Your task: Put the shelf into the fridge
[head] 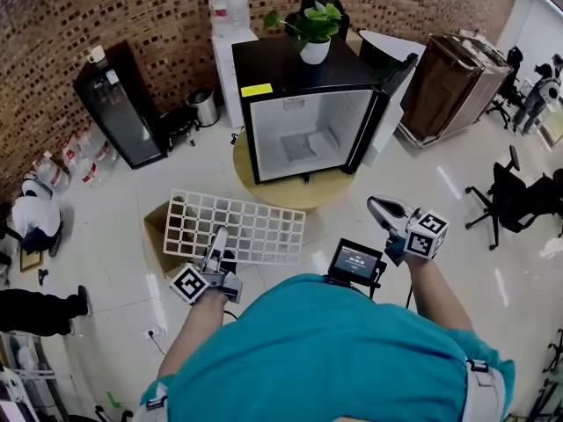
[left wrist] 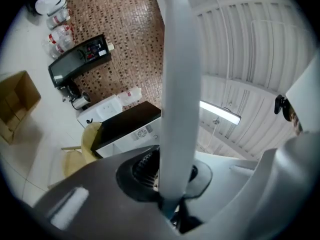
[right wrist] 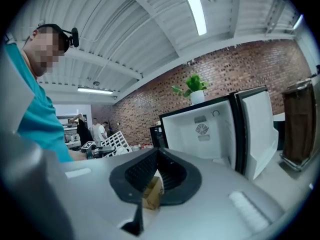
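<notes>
Open fridge ahead on low round base, door swung to right, cavity bare. White grid shelf well short of it, over cardboard box, near edge clamped in left gripper; white bar pinched between jaws in left gripper view. Right gripper raised alongside, jaws together on nothing. Step in hand, by judgement: carry toward fridge. Next: bring shelf square to opening, keep level, slide in; likely steady free edge with right.

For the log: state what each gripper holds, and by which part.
The left gripper holds the shelf by its near edge bar; the right gripper holds nothing, jaws together.
</notes>
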{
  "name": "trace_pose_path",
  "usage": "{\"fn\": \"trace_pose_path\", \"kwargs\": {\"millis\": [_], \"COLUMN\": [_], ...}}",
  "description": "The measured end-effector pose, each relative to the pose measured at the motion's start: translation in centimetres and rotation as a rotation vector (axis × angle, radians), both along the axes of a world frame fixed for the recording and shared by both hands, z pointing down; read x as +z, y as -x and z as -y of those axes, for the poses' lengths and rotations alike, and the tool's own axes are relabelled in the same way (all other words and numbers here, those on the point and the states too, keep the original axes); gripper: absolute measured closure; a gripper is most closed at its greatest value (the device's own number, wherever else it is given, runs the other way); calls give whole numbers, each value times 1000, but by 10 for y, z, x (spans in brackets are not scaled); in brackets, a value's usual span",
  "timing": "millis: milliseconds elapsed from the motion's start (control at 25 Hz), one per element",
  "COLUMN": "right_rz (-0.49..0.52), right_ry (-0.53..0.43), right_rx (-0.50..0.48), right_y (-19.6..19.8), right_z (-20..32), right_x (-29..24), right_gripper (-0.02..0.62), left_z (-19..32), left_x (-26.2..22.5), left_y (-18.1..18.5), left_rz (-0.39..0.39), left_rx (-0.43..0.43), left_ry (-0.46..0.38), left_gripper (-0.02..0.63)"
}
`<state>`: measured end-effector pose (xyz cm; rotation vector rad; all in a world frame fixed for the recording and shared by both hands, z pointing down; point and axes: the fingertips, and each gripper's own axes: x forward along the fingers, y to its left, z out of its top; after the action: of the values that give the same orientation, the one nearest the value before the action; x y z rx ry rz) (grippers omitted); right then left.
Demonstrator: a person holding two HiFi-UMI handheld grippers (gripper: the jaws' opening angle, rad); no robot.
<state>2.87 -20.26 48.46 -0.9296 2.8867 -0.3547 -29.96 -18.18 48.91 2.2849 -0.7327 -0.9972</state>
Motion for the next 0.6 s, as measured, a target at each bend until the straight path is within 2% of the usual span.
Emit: {"fn": "trace_pose_path", "kwargs": {"millis": [160, 280, 440, 600], "right_rz": [17, 18, 57, 88], "right_ry": [23, 24, 28, 7], "right_rx": [64, 59, 26, -63], "right_y": [-20, -38, -95, -147], "right_z": [27, 50, 77, 98], "right_x": [-12, -14, 12, 32], "right_gripper": [594, 594, 594, 594], "left_z": [51, 73, 90, 110], "left_x": [1, 7, 29, 68], "left_y": [-25, -53, -95, -130], "left_rz": [3, 11, 43, 18], "left_rx": [78, 87, 34, -91], "left_ry": [40, 61, 71, 138], "left_gripper": [577, 577, 577, 577]}}
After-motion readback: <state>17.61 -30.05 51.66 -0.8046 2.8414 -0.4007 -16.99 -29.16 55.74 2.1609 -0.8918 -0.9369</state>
